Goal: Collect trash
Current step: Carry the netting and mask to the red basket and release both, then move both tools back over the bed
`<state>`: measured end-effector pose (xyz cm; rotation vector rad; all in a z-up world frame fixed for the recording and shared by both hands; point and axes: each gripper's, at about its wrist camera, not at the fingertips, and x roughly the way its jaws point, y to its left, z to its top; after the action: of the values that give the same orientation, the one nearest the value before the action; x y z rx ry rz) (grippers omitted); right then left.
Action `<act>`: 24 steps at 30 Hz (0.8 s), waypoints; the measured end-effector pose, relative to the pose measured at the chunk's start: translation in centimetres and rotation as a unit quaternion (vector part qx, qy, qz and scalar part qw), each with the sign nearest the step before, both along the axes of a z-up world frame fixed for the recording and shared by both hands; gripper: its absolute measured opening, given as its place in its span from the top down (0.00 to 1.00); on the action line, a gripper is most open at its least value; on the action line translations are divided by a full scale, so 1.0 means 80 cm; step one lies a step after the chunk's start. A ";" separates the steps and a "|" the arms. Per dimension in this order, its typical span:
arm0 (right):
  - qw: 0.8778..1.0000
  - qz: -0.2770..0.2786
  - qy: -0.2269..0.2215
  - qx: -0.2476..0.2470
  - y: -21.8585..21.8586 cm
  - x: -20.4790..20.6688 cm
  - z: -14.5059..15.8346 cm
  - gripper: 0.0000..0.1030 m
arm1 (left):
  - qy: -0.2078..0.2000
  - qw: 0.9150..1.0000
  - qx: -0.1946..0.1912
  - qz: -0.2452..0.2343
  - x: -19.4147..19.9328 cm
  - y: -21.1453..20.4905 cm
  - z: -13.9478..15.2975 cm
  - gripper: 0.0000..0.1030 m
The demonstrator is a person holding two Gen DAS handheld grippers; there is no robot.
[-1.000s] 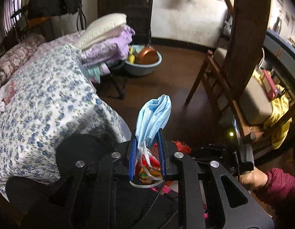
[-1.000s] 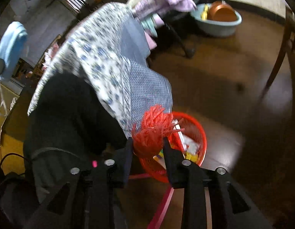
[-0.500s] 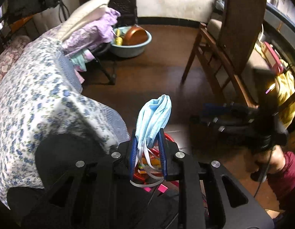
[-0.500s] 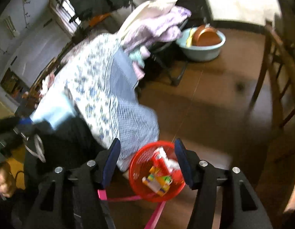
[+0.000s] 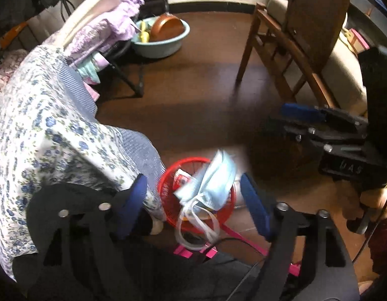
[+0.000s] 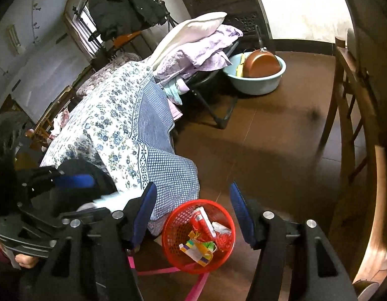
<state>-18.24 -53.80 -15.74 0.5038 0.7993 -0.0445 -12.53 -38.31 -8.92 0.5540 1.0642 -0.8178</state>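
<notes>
A red mesh basket [image 5: 168, 200] [image 6: 169, 230] stands on the dark floor by a flowered cloth. In the right wrist view it holds a red tube [image 6: 202, 222], a coloured wrapper [image 6: 197, 249] and a red stringy tuft [image 6: 224, 240]. My left gripper [image 5: 193, 178] hangs above the basket with its jaws opening. A light blue face mask [image 5: 213, 183] is loose between them, touching neither pad, its white loops dangling over the rim. My right gripper [image 6: 192, 188] is open and holds nothing, with the basket below it. It also shows in the left wrist view, as the right gripper [image 5: 301, 115].
A flowered cloth [image 5: 43, 130] drapes a bulky surface left of the basket. Behind it are purple bedding on a folding rack [image 6: 193, 47] and a blue basin with a copper pan [image 6: 258, 70]. A wooden chair [image 5: 281, 45] stands at the right. Pink bars [image 6: 153, 272] lie under the basket.
The left jaws went from shut on the mask to wide apart, and the mask dropped toward the basket. The right gripper let its red tuft fall into the basket and lifted away.
</notes>
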 end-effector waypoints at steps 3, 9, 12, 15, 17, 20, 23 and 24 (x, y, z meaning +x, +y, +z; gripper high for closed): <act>1.000 0.003 -0.001 0.009 0.003 0.001 -0.001 0.42 | -0.009 1.000 -0.003 0.012 0.004 0.003 0.007 0.21; 1.000 0.019 -0.007 0.003 0.025 0.008 0.012 0.42 | -0.037 0.999 -0.011 0.027 0.003 0.015 0.024 0.19; 0.999 0.028 -0.017 -0.009 0.036 0.009 0.030 0.41 | -0.050 0.998 -0.029 0.039 0.004 0.028 0.040 0.17; 0.999 0.035 -0.031 -0.025 0.049 0.009 0.052 0.37 | -0.057 0.996 -0.045 0.052 0.005 0.042 0.055 0.17; 0.998 0.039 -0.042 -0.035 0.056 0.008 0.067 0.35 | -0.062 0.995 -0.055 0.059 0.006 0.052 0.064 0.17; 0.996 0.047 -0.059 -0.049 0.068 0.007 0.093 0.35 | -0.069 0.992 -0.072 0.071 0.005 0.068 0.080 0.17; 0.993 0.058 -0.077 -0.062 0.084 0.007 0.121 0.33 | -0.079 0.989 -0.090 0.084 0.003 0.087 0.096 0.15; 0.992 0.062 -0.086 -0.069 0.091 0.006 0.133 0.32 | -0.084 0.988 -0.098 0.090 0.002 0.096 0.102 0.14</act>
<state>-17.76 -46.48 -5.11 0.3213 0.6530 0.0580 -12.39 -30.60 -0.72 0.3479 0.8546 -0.6944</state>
